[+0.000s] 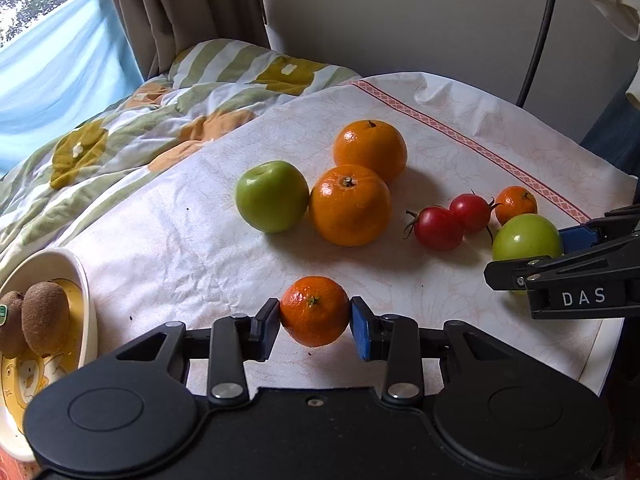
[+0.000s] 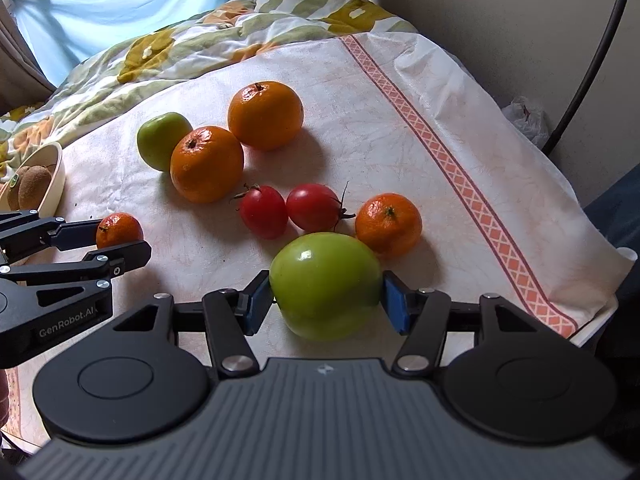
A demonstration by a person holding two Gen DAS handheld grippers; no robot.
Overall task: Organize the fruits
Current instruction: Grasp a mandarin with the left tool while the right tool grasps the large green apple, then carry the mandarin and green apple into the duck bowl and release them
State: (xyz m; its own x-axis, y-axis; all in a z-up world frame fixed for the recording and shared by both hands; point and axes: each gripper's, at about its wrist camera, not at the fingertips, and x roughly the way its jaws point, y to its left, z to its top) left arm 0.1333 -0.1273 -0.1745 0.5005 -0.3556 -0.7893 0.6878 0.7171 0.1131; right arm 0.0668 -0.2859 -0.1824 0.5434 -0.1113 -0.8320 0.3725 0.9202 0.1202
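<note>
My left gripper (image 1: 315, 322) is shut on a small mandarin (image 1: 315, 311), also seen in the right wrist view (image 2: 119, 229). My right gripper (image 2: 326, 300) is shut on a green apple (image 2: 325, 285), which also shows in the left wrist view (image 1: 526, 238). On the white cloth lie another green apple (image 1: 272, 196), two large oranges (image 1: 350, 205) (image 1: 370, 149), two red tomatoes (image 1: 438, 228) (image 1: 472, 211) and a second small mandarin (image 1: 516, 204). A cream bowl (image 1: 86, 300) at the left holds kiwis (image 1: 45, 318).
The white cloth (image 1: 168, 232) with a pink border strip covers the table. A floral quilt (image 1: 120, 128) lies behind it on the left. A wall and a black cable (image 1: 540, 36) stand at the back right. The table edge drops off at the right.
</note>
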